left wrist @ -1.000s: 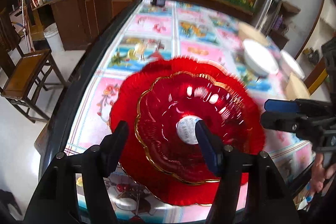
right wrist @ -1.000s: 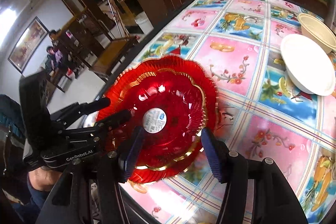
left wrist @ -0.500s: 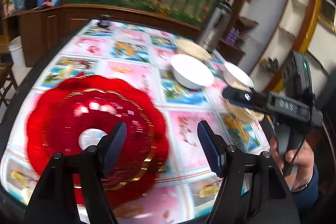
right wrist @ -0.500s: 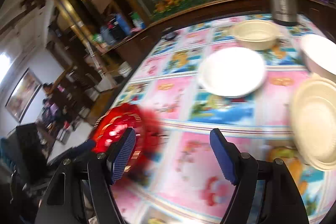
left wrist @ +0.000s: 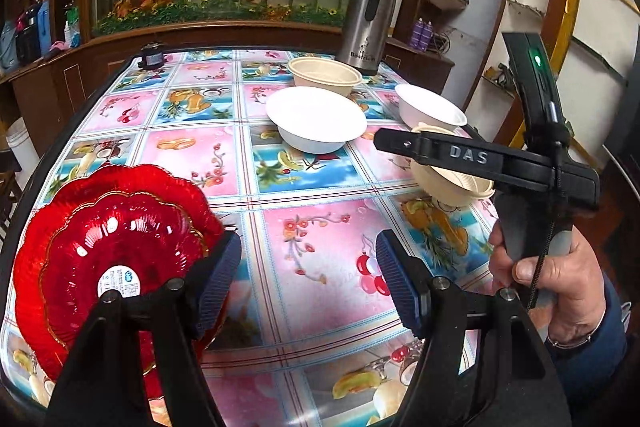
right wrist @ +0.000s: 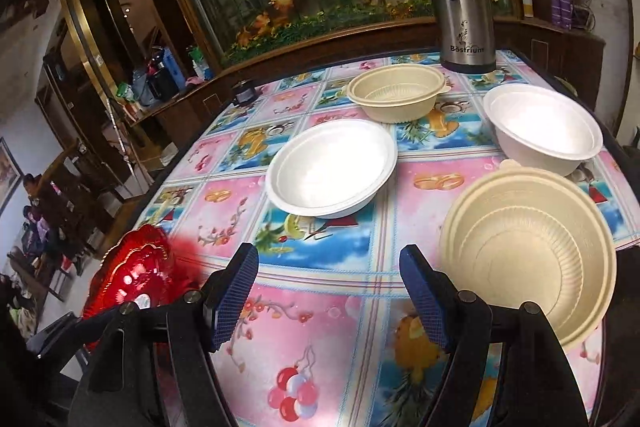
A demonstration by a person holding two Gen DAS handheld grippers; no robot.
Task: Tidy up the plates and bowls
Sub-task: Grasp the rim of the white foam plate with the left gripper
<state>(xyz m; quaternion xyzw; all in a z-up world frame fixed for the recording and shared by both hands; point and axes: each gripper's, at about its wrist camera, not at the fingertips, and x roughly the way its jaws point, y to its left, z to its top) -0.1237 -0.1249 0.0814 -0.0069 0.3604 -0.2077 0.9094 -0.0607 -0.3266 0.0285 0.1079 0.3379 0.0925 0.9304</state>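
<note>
Both grippers are hanging empty over the table [right wrist: 320, 307]: left gripper [left wrist: 308, 281] gaping wide, right gripper [right wrist: 328, 293] spread after just opening. Red plates [left wrist: 116, 247] are sitting stacked at the left edge, four bowls [right wrist: 332, 173] waiting beyond.

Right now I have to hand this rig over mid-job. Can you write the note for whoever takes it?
Left tool: open, empty, above the tablecloth beside the red plates.
Right tool: jaws have just been opening, now open, empty, near the closest beige bowl.
Things: two red plates are stacked at the table's near left corner. Four bowls stand apart: middle white bowl, far beige bowl, right-hand white bowl, closest beige bowl.
Done: plates stacked.
Left: the bowls, probably nested white with white, beige with beige.
</note>
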